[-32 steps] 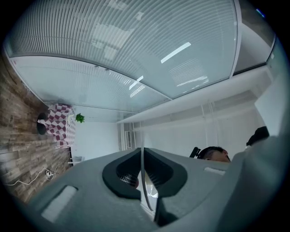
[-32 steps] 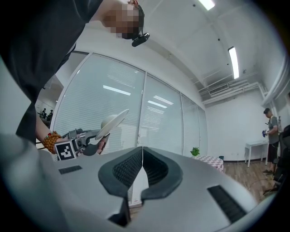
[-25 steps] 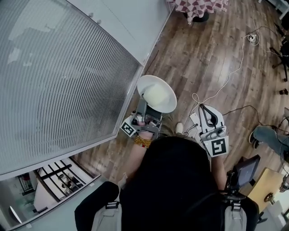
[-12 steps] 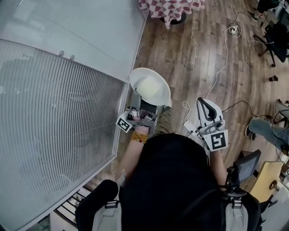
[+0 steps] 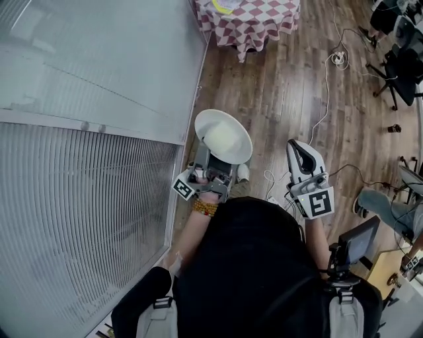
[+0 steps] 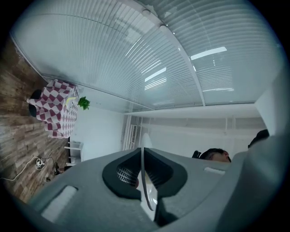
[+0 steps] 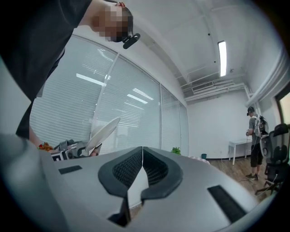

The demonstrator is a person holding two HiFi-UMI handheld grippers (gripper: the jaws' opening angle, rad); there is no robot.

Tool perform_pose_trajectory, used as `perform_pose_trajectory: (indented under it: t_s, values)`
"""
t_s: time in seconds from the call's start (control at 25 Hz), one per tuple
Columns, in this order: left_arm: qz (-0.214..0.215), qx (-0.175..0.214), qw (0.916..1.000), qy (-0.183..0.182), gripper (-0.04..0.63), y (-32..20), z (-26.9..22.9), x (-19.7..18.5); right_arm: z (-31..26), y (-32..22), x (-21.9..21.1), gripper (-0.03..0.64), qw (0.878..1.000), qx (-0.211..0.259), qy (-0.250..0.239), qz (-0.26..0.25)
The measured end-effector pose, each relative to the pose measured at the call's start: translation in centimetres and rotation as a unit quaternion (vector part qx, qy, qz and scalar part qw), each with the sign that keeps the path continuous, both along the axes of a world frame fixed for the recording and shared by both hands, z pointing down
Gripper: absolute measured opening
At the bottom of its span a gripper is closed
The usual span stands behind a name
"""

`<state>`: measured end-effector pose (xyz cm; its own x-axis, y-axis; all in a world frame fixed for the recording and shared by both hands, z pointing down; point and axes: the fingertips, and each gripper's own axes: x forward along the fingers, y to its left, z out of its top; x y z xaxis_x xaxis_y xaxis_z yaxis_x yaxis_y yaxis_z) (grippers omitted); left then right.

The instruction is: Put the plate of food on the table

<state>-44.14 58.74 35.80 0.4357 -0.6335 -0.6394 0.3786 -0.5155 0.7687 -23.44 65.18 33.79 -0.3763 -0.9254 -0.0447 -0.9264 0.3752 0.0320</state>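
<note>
Wooden floor [image 5: 291, 86] is seen in the head view lying open between the white plate of food [image 5: 206, 121], held close beside the blind-covered glass wall [image 5: 86, 198], and the checked-cloth table [image 5: 248, 20] well ahead. In the left gripper view, the plate's rim is shown clamped by the left gripper [image 6: 141, 152]. In the right gripper view, the right gripper [image 7: 142, 150] is shown closed on nothing.

Plate [image 5: 223, 135]: in left claw [image 5: 215, 154], before the person, over floor [image 5: 291, 86].
Right claw [image 5: 296, 148]: right of plate, apart.
Desk [image 5: 254, 20]: far ahead.
Glass wall [image 5: 99, 79]: along left.
Cable [image 5: 324, 112]: on floor, right.
Chair [image 5: 402, 46]: far right.
</note>
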Motion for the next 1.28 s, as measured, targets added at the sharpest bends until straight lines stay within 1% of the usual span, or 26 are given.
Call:
perform_pose_trajectory:
  t_s: [0.08,0.24,0.36,0.44,0.56,0.68,0.8,1.0,1.12,1.28]
  values:
    - [0.003,-0.002,1.0000,-0.003,0.017,-2.2,0.0,-0.1,-1.0,-2.6,-0.1,0.012,1.000,0.009,-0.012,0.003]
    - [0.008,0.001,1.0000,0.003,0.017,-6.0,-0.2,-0.7,-1.9,-6.1,-0.6,0.012,1.000,0.017,-0.001,0.007]
    - [0.009,0.000,0.9999,0.009,0.017,-6.7,0.2,-0.7,-1.2,-5.6,-0.2,0.012,1.000,0.006,0.017,0.011]
    - [0.010,-0.001,0.9999,0.012,0.018,-6.8,0.6,-0.2,-0.8,-5.1,0.9,0.012,0.999,-0.002,0.025,0.022]
    - [0.009,-0.012,0.9998,0.015,0.017,-7.8,1.7,1.2,0.0,-5.2,3.3,0.012,0.999,-0.011,0.023,0.042]
    - [0.006,-0.018,0.9997,0.014,0.017,-9.1,2.8,2.2,0.9,-6.7,4.6,0.012,0.999,-0.013,0.022,0.044]
    - [-0.004,-0.019,0.9998,0.007,0.018,-11.2,3.4,2.8,1.7,-10.0,5.2,0.012,0.999,-0.008,0.015,0.031]
    - [-0.034,-0.023,0.9991,-0.006,0.017,-16.2,3.4,4.9,1.7,-17.9,7.2,0.012,1.000,0.005,0.000,-0.008]
    - [-0.045,-0.022,0.9986,-0.019,0.017,-20.0,3.1,7.4,1.9,-22.6,9.8,0.012,1.000,0.005,-0.007,-0.023]
    - [-0.053,-0.024,0.9979,-0.030,0.017,-25.7,2.8,11.7,2.3,-28.7,14.4,0.012,1.000,-0.001,-0.017,-0.025]
